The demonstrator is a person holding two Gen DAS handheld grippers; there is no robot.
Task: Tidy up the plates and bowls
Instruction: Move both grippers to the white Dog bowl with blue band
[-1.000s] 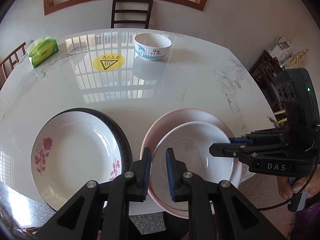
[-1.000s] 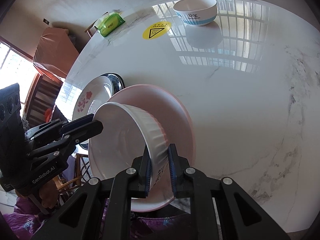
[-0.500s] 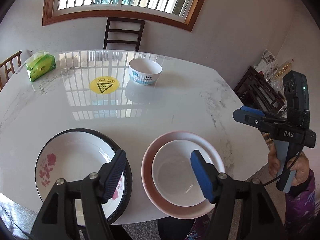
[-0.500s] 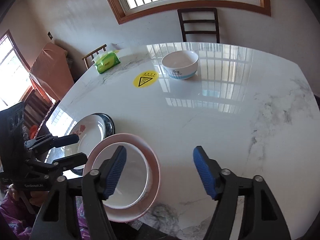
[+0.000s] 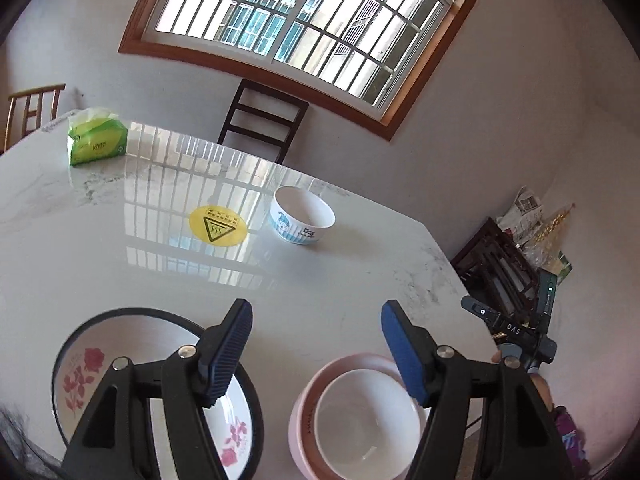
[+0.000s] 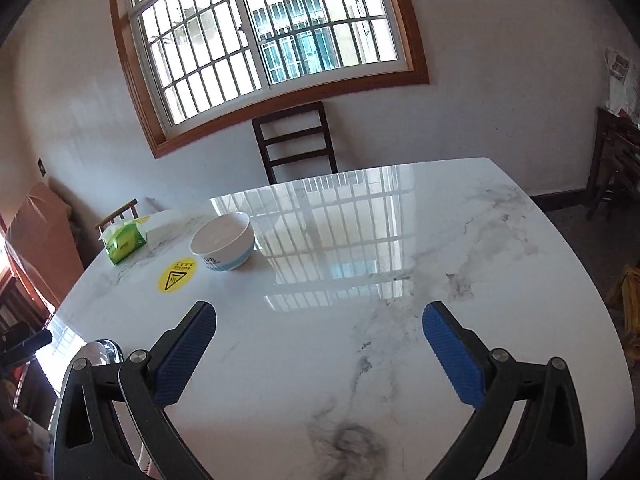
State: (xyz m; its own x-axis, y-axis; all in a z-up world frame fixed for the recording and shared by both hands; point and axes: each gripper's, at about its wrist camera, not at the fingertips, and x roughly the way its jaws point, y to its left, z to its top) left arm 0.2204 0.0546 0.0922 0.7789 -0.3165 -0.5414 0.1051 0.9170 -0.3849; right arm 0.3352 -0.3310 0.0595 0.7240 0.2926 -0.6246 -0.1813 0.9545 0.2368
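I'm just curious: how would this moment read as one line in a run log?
left gripper: open, empty | right gripper: open, empty | white bowl: nested in pink bowl | blue-patterned bowl: alone, far side

Both hand-held grippers, L (image 5: 316, 354) & R (image 6: 320, 354): off white bowl (image 5: 366, 426), wide apart, raised.

The left gripper (image 5: 316, 354) hangs with its jaws spread wide and nothing between them, its blue-padded fingers (image 5: 230, 354) reaching toward 12 o'clock. The right gripper (image 6: 320, 356) is likewise splayed wide and empty, its fingers (image 6: 454, 358) pointing toward 12 o'clock. In the left wrist view the right gripper's body sits at 4 o'clock, a hand (image 5: 543, 387) just below it.
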